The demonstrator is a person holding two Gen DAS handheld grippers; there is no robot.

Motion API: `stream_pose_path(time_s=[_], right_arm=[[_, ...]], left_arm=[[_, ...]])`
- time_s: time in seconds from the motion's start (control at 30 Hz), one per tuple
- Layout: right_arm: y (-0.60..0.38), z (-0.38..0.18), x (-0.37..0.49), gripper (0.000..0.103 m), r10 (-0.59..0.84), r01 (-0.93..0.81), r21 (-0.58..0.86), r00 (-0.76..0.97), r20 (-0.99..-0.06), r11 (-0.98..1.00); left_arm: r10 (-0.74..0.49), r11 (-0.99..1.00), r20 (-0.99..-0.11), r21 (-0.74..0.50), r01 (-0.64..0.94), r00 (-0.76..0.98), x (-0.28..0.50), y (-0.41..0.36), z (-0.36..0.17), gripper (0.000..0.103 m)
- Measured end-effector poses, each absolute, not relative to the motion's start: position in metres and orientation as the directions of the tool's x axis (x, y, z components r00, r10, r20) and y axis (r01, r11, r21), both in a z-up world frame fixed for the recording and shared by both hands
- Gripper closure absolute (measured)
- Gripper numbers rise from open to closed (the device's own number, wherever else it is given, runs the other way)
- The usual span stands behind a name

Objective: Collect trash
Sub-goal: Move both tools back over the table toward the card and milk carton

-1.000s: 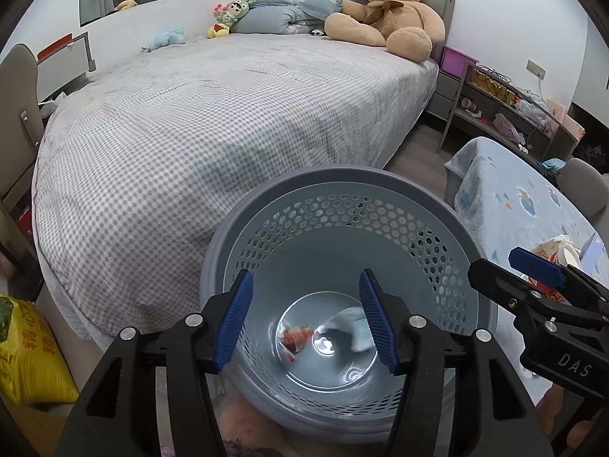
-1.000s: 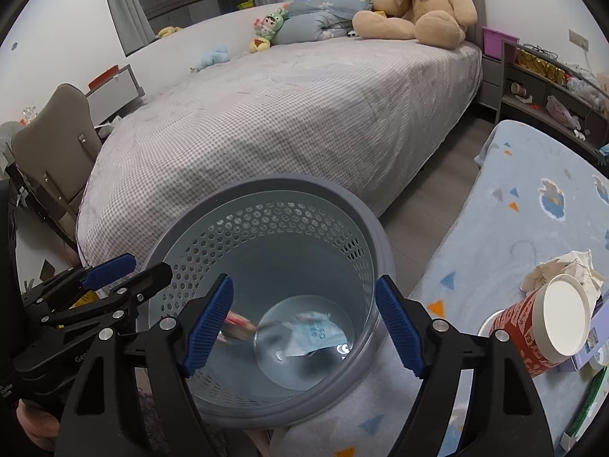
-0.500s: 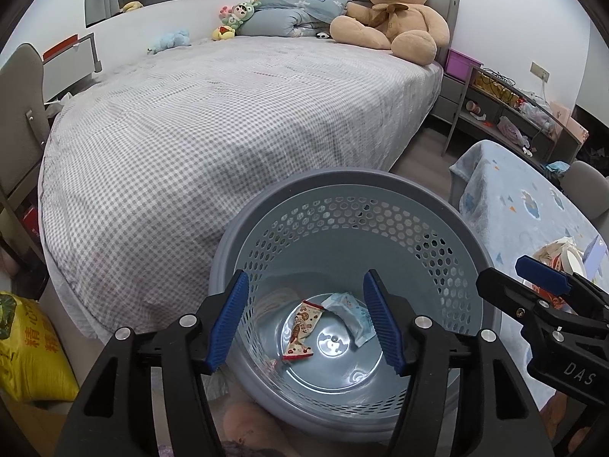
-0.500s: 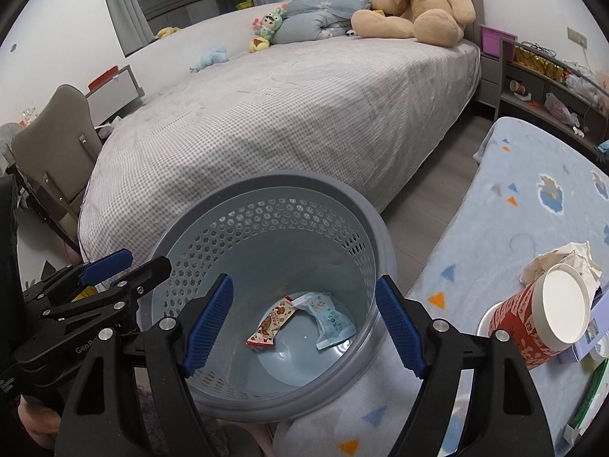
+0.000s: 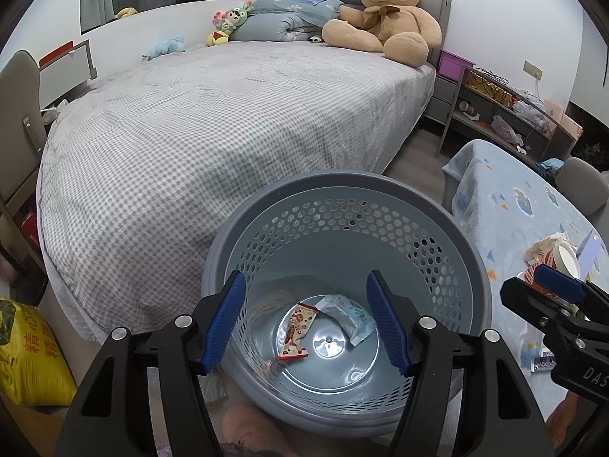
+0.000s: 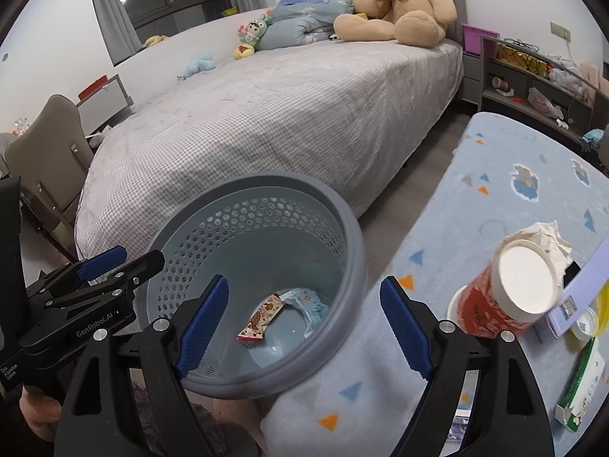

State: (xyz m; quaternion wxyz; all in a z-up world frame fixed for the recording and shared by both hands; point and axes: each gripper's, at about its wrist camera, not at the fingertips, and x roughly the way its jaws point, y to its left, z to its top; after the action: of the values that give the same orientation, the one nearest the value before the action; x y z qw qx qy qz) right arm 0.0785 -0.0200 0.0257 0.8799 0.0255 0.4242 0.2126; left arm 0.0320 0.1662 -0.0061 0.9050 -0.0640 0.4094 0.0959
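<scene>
A grey perforated bin [image 5: 449, 205] [image 6: 342, 213] stands on the floor between bed and table. On its bottom lie a red snack wrapper [image 5: 297, 331] [image 6: 260, 318] and a pale blue packet [image 5: 350, 316] [image 6: 310, 304]. My left gripper [image 5: 306, 321] is open and empty above the bin. My right gripper [image 6: 304, 321] is open and empty over the bin's right rim. A red paper cup [image 6: 502, 297] [image 5: 552, 262] lies on its side on the blue-clothed table [image 6: 514, 198], with crumpled tissue [image 6: 552, 236] behind it.
A bed with a checked cover [image 5: 209, 122] fills the left and back, with a teddy bear [image 5: 384, 23] on it. A yellow bag [image 5: 26, 354] sits on the floor at left. A green box [image 6: 578, 388] and a lilac card [image 6: 578, 289] lie on the table.
Both grippers have drawn back and up from the bin; the right one has shifted right towards the table. The wrapper and packet now lie settled on the bin's bottom.
</scene>
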Motion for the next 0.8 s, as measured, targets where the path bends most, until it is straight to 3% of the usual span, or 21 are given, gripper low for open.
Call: stream_pose_path(time_s=[0.8], right_arm=[[-0.144, 0.052, 0.017, 0.021, 0.236, -0.125, 0.205, 0.652, -0.721, 0.971]], left_arm=[[-0.003, 0.998, -0.706, -0.05, -0.046, 0.708, 0.028, 0.086, 0.011, 0.037]])
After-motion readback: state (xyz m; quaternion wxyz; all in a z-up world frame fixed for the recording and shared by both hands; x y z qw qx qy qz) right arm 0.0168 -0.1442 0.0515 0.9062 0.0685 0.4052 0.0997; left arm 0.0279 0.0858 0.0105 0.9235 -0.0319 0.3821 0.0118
